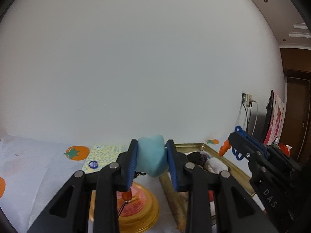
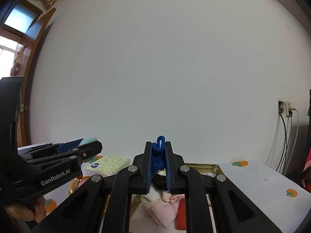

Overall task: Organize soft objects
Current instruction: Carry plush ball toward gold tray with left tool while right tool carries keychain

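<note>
Left wrist view shows my left claw (image 1: 152, 158) clamped on a pale blue soft lump (image 1: 152, 155), held up in the air above the table, just left of the gold tin (image 1: 236, 169). The lump bulges out between the two pads, so I judge it is light and squashy like foam; it gives under a small force, and the grip across its middle seems the good place, because the ribbed pads bite there and it will not slip. An orange bead on a thin cord (image 1: 126, 195) hangs below it; I cannot tell if the cord belongs to the lump. Under my claw, left of the tin, lies a yellow lid (image 1: 144, 209), and behind it a dotted tissue pack (image 1: 103, 154). In the right wrist view my right claw (image 2: 159, 156) is closed on a blue knitted piece (image 2: 158, 155), with its loop standing out above the pads, and it hangs over the tin. The knit is limp and very light, I think, so it must be pinched on the thick body, not on the loop, which may stretch. Inside the tin I see already a pink soft thing (image 2: 164, 211), a white cloth and something red (image 2: 181, 215), so both pieces probably go there next.
</note>
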The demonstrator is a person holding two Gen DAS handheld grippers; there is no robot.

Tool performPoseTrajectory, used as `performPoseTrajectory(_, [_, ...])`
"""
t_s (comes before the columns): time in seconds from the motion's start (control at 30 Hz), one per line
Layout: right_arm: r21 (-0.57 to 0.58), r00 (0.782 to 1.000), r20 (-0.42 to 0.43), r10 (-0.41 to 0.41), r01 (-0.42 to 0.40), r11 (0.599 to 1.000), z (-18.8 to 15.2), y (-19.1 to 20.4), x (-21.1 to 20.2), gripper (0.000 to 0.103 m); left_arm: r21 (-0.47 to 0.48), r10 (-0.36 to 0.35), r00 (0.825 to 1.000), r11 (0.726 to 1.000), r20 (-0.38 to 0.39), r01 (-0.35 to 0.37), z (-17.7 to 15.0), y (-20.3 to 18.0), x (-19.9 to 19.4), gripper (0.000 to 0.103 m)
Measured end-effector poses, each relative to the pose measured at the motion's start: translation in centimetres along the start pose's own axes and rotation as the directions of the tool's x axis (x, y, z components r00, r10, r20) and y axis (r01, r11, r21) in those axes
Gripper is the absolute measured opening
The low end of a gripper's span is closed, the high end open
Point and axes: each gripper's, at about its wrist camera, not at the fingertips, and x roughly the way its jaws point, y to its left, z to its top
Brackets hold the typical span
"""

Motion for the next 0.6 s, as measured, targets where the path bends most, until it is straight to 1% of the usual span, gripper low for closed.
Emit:
performPoseTrajectory(0.13, [0.015,0.999,0.002,-0.036,0.036,0.999,0.5,-1.0,-0.4,0.013,0.018,-0.026,1.000,1.000,0.005,0.026,0.4,-1.4,0.6,0.028])
performPoseTrajectory(0.27, [0.056,0.998,-0.011,-0.063,0.063,0.996,0.9,-2.3,-0.6,0.013,0.030,-0.045,0.999,0.999,0.017,0.045,1.0,-2.8,1.3,0.028])
performPoseTrajectory(0.43, [0.091,0.997,-0.027,-0.078,0.080,0.993,1.6,-3.4,-0.5,0.013,0.041,-0.067,0.998,0.997,0.018,0.066,1.4,-4.5,2.4,0.028])
performPoseTrajectory(0.6, [0.099,0.996,-0.019,-0.091,0.093,0.991,1.5,-4.5,-0.4,0.013,0.044,-0.086,0.996,0.995,0.009,0.085,1.3,-5.6,3.1,0.028])
